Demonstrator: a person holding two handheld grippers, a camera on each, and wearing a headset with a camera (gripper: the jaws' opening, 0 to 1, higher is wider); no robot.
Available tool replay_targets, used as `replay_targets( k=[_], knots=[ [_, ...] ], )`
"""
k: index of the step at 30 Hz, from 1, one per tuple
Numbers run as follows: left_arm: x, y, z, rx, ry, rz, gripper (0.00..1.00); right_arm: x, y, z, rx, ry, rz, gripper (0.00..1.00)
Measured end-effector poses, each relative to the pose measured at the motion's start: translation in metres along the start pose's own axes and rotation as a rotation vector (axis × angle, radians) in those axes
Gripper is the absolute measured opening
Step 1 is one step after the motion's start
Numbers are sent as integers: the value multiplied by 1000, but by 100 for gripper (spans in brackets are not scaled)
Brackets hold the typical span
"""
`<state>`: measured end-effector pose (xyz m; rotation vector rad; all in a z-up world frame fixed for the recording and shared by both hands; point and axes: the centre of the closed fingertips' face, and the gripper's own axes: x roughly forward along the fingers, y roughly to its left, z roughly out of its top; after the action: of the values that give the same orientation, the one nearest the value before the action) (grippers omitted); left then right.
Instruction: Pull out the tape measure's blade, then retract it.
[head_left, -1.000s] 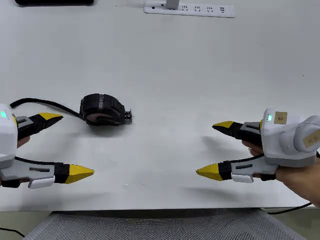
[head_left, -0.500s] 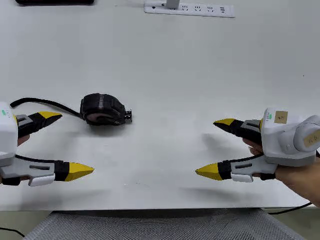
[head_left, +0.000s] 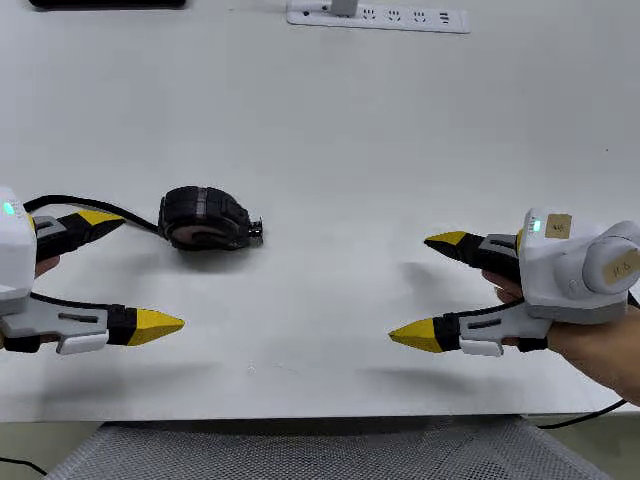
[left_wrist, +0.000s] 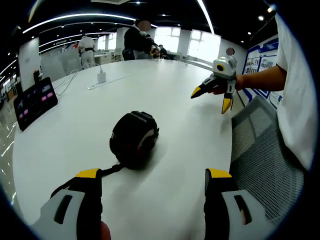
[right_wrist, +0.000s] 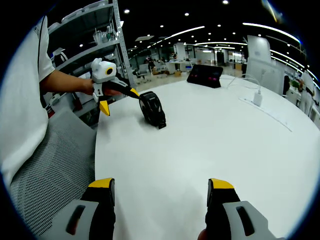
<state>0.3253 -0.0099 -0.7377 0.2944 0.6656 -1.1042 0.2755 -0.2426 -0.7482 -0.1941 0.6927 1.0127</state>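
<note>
Jaws on the left gripper (head_left: 152, 270) stand spread wide and grasp nothing, yellow tips pointing right, held low over the surface (head_left: 350, 150) at its left edge. One black strap (head_left: 100, 208) runs from near the upper left jaw rightward to the tape measure (head_left: 205, 217). The left gripper view shows it trailing from the case toward the left-hand jaw; whether it touches that jaw, cannot tell. Tape measure: one, black, rounded case, ribbed rubbery look with a lighter band across it, lying on the surface left of centre, just ahead of the left gripper's tips and apart from both. Small dark hook (head_left: 256, 231) sits tight at the case mouth on its right end, no blade drawn out. Centre of the white surface is bare. Right gripper (head_left: 408, 288): jaws likewise released and wide apart, nothing between them, yellow tips pointing left, well apart from the tape measure; a hand grips its white body. Far edge: one white power strip (head_left: 378, 16) with a plug in it, and one dark flat object (head_left: 105, 4) at the far left. Near edge: grey mesh seat (head_left: 300, 450) below the surface. Count: two grippers, one tape measure, one strap.
</note>
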Motion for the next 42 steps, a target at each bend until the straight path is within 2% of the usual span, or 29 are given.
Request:
replay_targets(
  k=[7, 16, 25, 37, 42],
  knots=[
    [7, 8, 6, 27, 6, -13, 80, 5, -4, 5, -21, 2, 8, 73],
    [18, 13, 8, 57, 24, -40, 78, 13, -10, 11, -42, 1, 23, 73],
    [28, 19, 12, 94, 42, -71, 72, 21, -15, 10, -43, 10, 39, 72],
    [45, 28, 13, 135, 68, -94, 65, 33, -18, 16, -48, 4, 57, 71],
    [50, 30, 10, 154, 84, -108, 61, 40, -20, 17, -51, 3, 62, 71]
  ],
)
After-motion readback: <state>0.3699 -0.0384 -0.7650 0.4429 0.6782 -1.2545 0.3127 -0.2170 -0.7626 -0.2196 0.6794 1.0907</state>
